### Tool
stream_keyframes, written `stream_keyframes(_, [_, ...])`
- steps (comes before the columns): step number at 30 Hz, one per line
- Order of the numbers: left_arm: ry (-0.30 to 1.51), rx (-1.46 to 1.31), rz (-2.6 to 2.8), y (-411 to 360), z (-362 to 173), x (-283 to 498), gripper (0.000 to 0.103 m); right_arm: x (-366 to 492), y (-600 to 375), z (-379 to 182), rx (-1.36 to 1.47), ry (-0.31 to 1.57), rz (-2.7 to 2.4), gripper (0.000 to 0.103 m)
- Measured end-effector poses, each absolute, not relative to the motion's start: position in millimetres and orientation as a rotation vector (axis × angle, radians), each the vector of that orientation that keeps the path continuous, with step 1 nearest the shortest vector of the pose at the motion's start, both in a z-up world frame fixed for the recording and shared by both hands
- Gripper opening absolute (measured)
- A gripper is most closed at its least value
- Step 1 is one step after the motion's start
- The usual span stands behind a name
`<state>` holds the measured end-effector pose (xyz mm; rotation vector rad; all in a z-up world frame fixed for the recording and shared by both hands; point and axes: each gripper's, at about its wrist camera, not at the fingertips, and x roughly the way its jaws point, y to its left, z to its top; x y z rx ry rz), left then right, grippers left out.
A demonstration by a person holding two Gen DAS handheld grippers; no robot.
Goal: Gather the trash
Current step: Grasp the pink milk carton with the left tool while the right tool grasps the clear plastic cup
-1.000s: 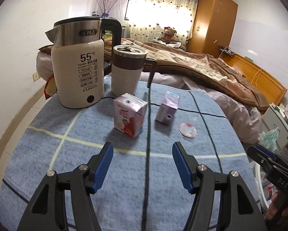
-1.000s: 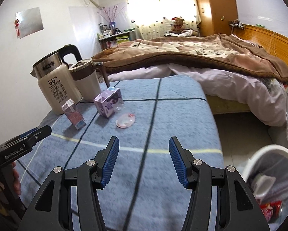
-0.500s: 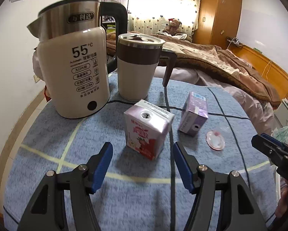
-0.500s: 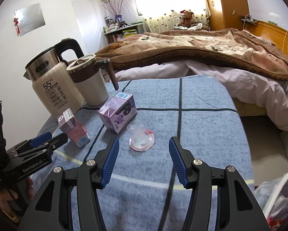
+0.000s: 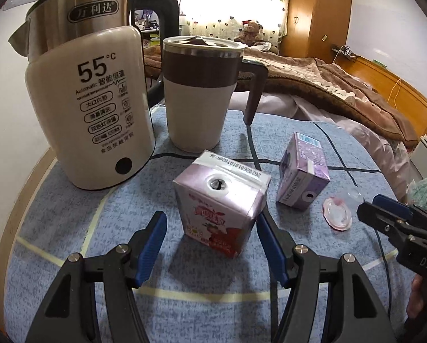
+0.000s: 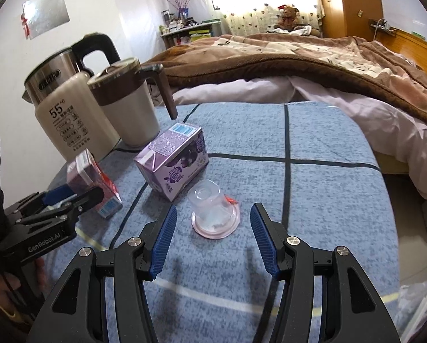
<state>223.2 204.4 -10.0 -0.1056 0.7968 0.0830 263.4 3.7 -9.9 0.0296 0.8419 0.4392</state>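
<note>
On the blue tablecloth [image 5: 70, 228] stands a pink strawberry milk carton [image 5: 220, 204] with a punched straw hole. My left gripper [image 5: 210, 225] is open, its blue pads flanking the carton's lower part without touching it. A purple drink carton [image 6: 174, 161] [image 5: 303, 173] lies on its side just beyond. An upturned clear plastic jelly cup [image 6: 213, 210] [image 5: 337, 213] with a pink rim sits on the cloth; my right gripper [image 6: 212, 217] is open around it, pads apart from it. The pink carton [image 6: 92, 178] shows at the left of the right wrist view.
A cream electric kettle [image 5: 96, 97] and a lidded mug with a brown handle [image 5: 200, 94] stand at the back left. A bed with a brown blanket [image 6: 313, 60] lies beyond the table. The table edge drops to the floor at the right [image 6: 413, 214].
Both grippers have moved forward and down toward the table. The pink carton now sits between the left pads, and the jelly cup between the right pads. Neither opening has visibly changed.
</note>
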Motion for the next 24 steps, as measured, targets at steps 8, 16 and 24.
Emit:
stream_keyframes(8, [0.802, -0.105, 0.075, 208.5, -15.1, 231.5, 0.067, 278.0, 13.8, -22.7, 0.003, 0.872, 0.458, 0.055])
stream_keyframes(16, [0.806, -0.144, 0.051, 212.1, -21.5, 240.4, 0.067, 288.5, 14.4, -30.9, 0.028, 0.897, 0.456, 0.047])
stream_keyframes(24, [0.791, -0.17, 0.04, 212.9, -22.0, 242.4, 0.061, 286.0, 20.2, -31.9, -0.001, 0.881, 0.459, 0.036])
